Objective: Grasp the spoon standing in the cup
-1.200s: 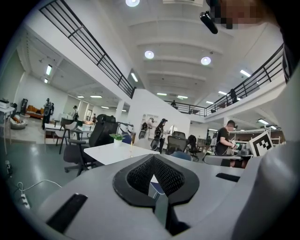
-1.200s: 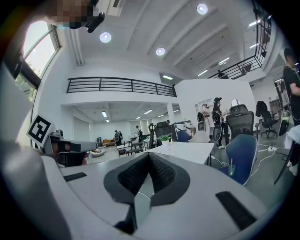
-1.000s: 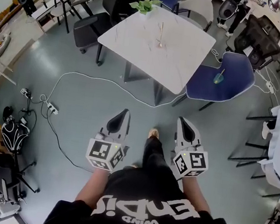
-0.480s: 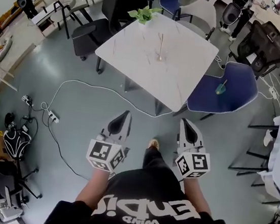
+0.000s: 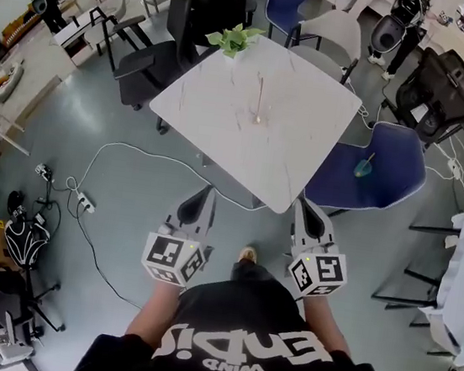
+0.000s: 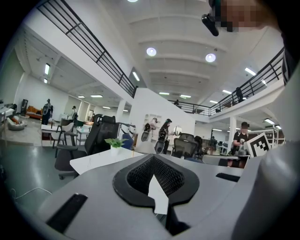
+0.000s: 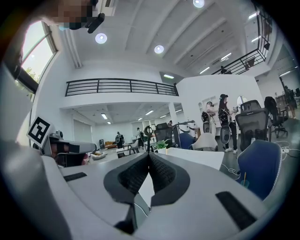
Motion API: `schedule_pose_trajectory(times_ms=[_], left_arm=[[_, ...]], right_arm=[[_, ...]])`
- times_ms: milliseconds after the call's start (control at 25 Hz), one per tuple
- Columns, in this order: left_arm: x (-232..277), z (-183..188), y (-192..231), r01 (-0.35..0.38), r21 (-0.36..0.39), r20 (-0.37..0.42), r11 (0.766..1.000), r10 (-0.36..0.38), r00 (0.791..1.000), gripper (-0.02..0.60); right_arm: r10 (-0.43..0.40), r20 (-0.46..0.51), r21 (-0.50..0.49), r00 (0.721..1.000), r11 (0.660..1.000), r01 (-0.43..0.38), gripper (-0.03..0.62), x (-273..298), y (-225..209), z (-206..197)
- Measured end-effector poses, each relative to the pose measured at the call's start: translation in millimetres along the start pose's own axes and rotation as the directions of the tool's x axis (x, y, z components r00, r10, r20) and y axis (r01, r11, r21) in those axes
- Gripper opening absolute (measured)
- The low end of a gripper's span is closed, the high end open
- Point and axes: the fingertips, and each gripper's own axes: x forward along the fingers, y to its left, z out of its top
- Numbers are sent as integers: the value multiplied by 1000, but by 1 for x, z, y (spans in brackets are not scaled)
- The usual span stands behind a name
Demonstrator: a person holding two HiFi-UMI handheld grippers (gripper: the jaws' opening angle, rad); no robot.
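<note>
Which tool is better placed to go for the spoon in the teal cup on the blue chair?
Right. The right tool points toward the blue chair holding the teal cup; the left tool sits farther left. Both are shut.

White upside-down lettering on the black shirt [image 5: 238, 347] cannot be read for certain.
</note>
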Motion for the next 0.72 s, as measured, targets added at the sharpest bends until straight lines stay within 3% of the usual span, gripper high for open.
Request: schedule_pose_trajectory(times_ms=[360, 720], left_arm=[[45, 7, 2, -67, -10, 15, 998, 67, 998, 14], [64, 9, 18, -102, -6, 4, 995, 102, 995, 14]], right_arm=[[74, -7, -2, 997, 997, -74, 12, 46, -39, 6], [124, -20, 15, 992, 992, -124, 12, 81, -42, 1]])
